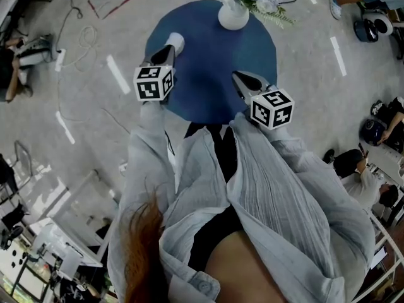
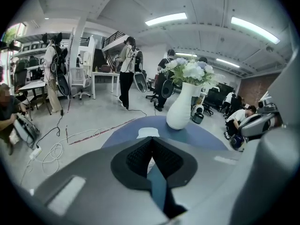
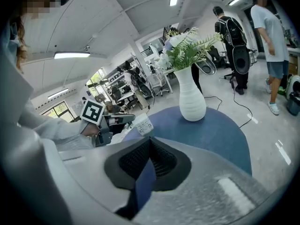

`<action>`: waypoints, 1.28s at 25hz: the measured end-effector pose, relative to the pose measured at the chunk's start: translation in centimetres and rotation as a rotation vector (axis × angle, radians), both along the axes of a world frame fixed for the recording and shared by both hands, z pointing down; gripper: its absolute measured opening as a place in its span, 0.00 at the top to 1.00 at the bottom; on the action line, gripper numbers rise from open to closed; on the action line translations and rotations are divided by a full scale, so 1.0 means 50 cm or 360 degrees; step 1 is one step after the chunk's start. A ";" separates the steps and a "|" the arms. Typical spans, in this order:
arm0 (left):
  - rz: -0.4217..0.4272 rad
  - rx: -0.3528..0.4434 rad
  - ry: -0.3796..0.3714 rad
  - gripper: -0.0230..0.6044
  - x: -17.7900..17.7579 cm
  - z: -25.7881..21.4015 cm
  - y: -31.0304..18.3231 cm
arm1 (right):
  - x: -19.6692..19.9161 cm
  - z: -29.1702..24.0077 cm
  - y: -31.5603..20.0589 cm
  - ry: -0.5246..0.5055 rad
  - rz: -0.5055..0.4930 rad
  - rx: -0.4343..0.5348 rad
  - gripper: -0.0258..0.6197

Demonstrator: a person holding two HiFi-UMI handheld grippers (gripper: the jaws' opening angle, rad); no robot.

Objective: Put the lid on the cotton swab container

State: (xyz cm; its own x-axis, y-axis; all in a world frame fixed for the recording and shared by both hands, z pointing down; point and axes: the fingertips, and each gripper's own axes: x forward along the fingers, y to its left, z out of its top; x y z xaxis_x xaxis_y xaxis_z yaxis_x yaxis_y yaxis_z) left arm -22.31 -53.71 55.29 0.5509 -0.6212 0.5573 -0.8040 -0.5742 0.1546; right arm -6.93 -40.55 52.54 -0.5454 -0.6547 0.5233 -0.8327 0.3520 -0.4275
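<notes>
The white cotton swab container (image 1: pixel 176 41) stands near the left rim of the round blue table (image 1: pixel 211 81). My left gripper (image 1: pixel 169 49) points at it, jaws shut with nothing between them, the tips right at the container. In the left gripper view the container (image 2: pixel 148 132) shows just past the shut left gripper (image 2: pixel 151 139). The right gripper view shows its printed side (image 3: pixel 143 124) at the left gripper's tip (image 3: pixel 132 118). My right gripper (image 1: pixel 236 75) hovers over the table's right part, shut and holding nothing (image 3: pixel 150 138). I cannot make out a separate lid.
A white vase (image 1: pixel 232 16) of flowers stands at the table's far edge, also in both gripper views (image 2: pixel 180 111) (image 3: pixel 191 102). Cables (image 1: pixel 76 49) lie on the floor at left. People sit at right (image 1: pixel 363 182) and stand further off (image 2: pixel 125 69).
</notes>
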 end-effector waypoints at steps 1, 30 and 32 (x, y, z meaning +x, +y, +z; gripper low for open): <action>0.0010 0.0000 -0.0013 0.94 0.001 0.002 0.002 | 0.001 0.001 0.002 -0.0001 0.0003 -0.0002 0.96; -0.0076 0.0013 -0.0216 0.94 0.031 -0.015 0.011 | 0.072 -0.015 0.059 0.0000 0.0080 0.0046 0.96; -0.0083 0.0054 -0.0183 0.94 0.046 -0.040 0.023 | 0.085 -0.023 0.070 0.0002 0.0083 0.0058 0.96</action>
